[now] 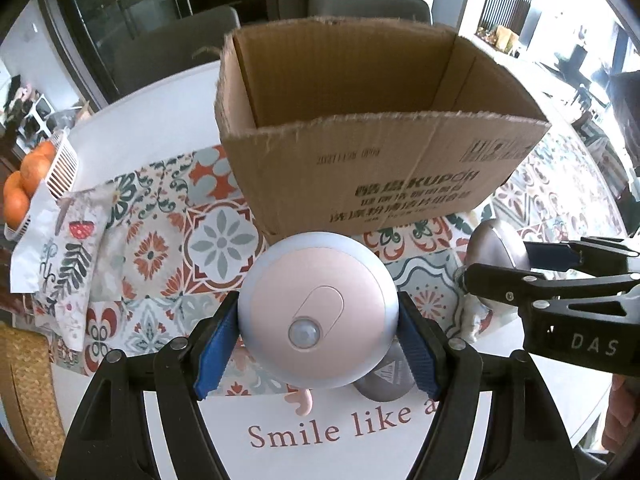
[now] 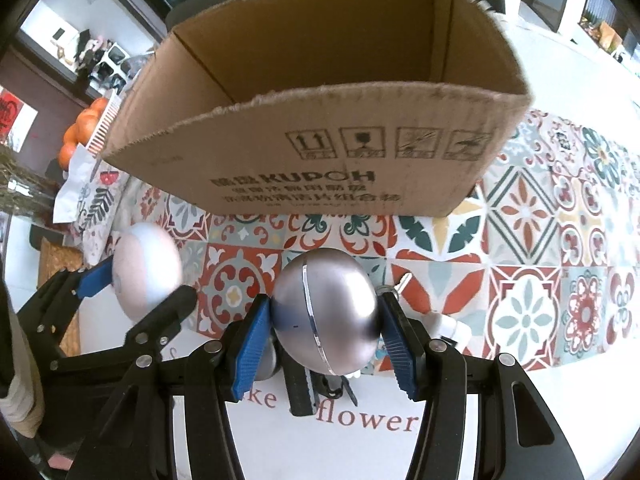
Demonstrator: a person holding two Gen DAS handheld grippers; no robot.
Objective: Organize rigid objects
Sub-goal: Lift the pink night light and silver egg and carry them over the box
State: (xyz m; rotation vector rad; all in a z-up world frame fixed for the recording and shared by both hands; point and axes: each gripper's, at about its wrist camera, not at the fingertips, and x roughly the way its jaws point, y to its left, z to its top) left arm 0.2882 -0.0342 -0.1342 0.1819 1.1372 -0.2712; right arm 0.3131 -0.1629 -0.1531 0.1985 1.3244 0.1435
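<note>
Both loads lifted, cardboard box [image 1: 360, 168] ahead of you.
Your left hand-held gripper [image 1: 319, 330] clamps the pink sensor night light [image 1: 319, 312]; your right hand-held gripper [image 2: 325, 322] clamps the silver egg-shaped gadget [image 2: 326, 312]. Next, likely carry each forward over the rim and release.

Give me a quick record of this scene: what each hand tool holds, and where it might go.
left gripper: shut on pink round sensor light
right gripper: shut on silver egg-shaped gadget
likely destination: open cardboard box, just ahead
box contents: none visible; floor hidden
surface: patterned tablecloth
background: basket of oranges
</note>
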